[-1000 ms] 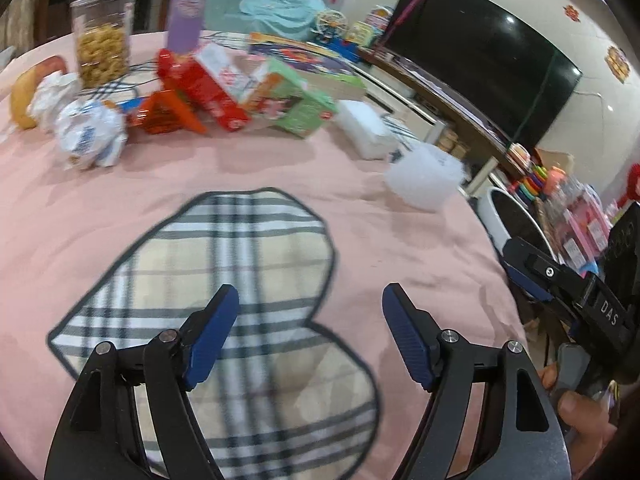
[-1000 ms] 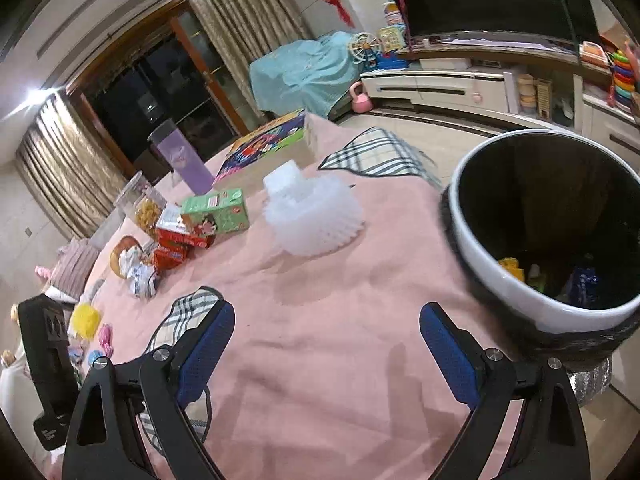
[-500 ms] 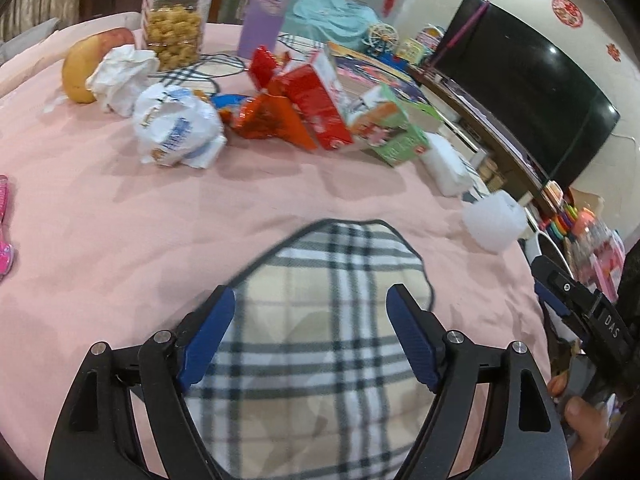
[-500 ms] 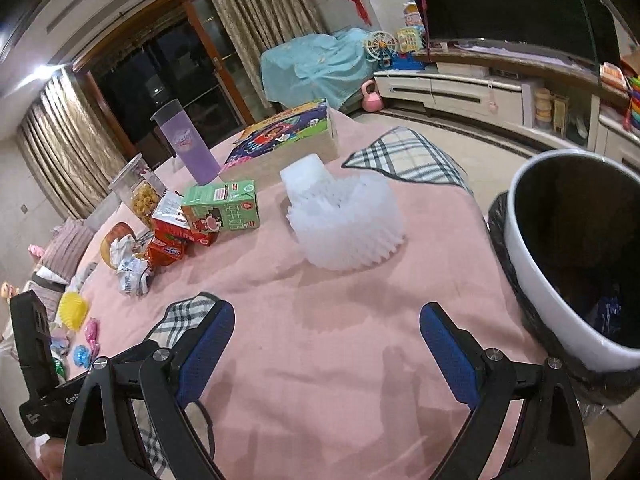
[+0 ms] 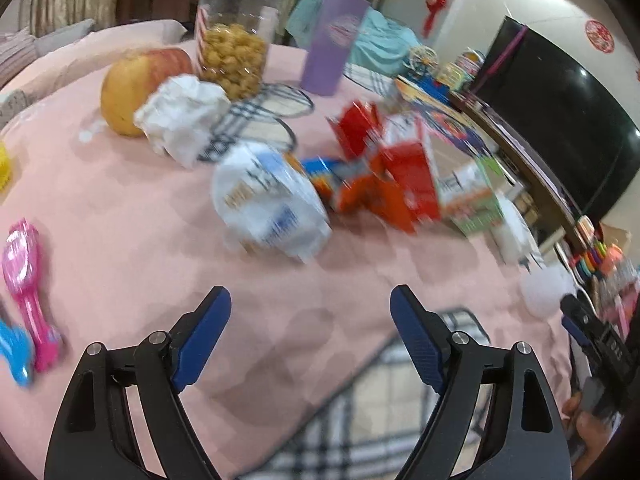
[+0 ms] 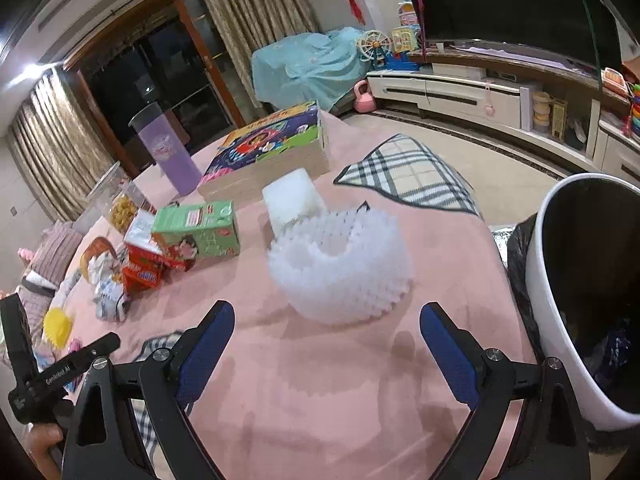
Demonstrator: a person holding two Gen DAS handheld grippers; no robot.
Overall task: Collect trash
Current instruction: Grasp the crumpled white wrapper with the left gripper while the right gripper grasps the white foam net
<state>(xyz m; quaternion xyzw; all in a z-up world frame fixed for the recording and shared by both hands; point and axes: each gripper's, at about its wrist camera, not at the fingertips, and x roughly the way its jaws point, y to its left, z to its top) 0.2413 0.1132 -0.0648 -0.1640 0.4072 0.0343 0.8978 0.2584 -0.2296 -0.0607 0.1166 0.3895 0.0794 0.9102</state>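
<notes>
My left gripper (image 5: 310, 316) hovers over the pink tablecloth (image 5: 120, 216), its jaws opening with nothing between them. Just ahead of it lies a crumpled white-and-blue wrapper (image 5: 268, 204), with red and orange snack packs (image 5: 384, 184), a green carton (image 5: 476, 204) and a white paper ball (image 5: 180, 116) behind. My right gripper (image 6: 326, 324) stands open and empty, close in front of a white foam fruit net (image 6: 340, 268). A white bin with a black liner (image 6: 560, 300) stands at the right table edge; the green carton (image 6: 200, 232) and wrappers (image 6: 140, 272) sit left.
An apple (image 5: 128, 84), a snack jar (image 5: 236, 40) and a purple tumbler (image 5: 336, 40) stand at the back. Pink and blue toys (image 5: 28, 280) lie far left. A boxed game (image 6: 268, 156) and white block (image 6: 292, 196) sit behind the net. A plaid patch (image 5: 380, 420) lies below my left gripper.
My left gripper swung left across the table, off the plaid patch and toward the crumpled wrapper, its jaws widening. My right gripper moved from the bin toward the foam net.
</notes>
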